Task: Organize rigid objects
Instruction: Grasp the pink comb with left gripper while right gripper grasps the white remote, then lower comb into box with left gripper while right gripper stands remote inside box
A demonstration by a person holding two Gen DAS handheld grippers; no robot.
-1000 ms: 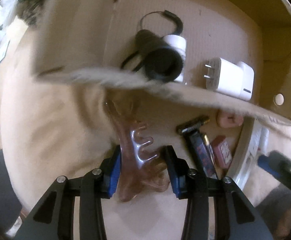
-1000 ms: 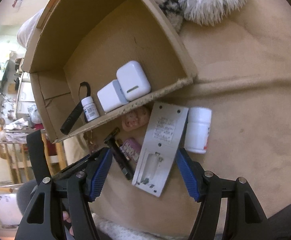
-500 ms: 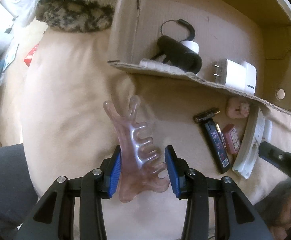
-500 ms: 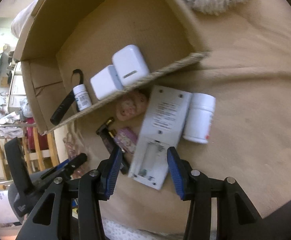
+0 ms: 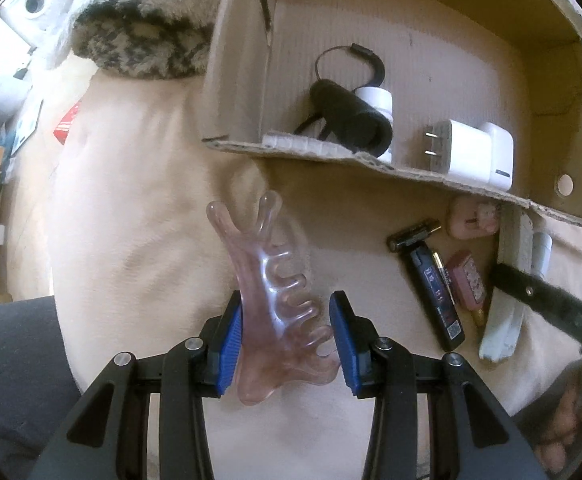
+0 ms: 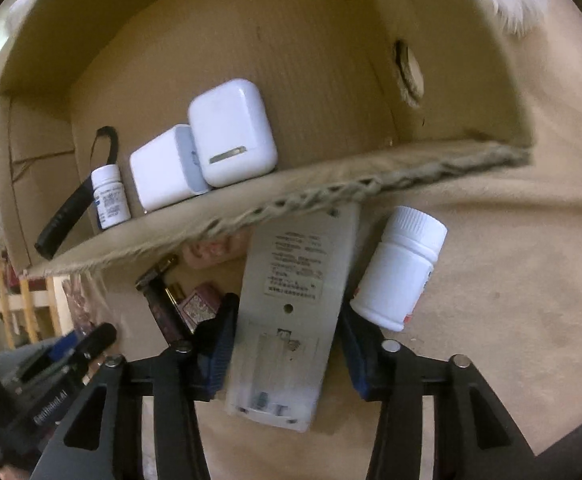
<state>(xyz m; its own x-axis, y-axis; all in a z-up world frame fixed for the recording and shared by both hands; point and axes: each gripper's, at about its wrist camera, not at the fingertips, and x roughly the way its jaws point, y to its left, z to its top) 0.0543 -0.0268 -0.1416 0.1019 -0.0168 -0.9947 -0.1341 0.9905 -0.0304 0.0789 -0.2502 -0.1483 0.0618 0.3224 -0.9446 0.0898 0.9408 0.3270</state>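
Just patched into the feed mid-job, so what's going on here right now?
A person is sorting small items into a cardboard box on a beige cushion. The left gripper holds a pink translucent comb. The right gripper straddles a white remote lying back side up, its jaws closing on it. Chargers and a small bottle are already in the box; a larger white bottle waits outside.

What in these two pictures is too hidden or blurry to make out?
- Right wrist view: the remote's far end, hidden behind the cardboard box wall.
- Right wrist view: a pink item, mostly hidden by that wall.
- Right wrist view: print on the small white bottle, too small to read.
- Left wrist view: the right tongs, blurred and cut off by the edge.
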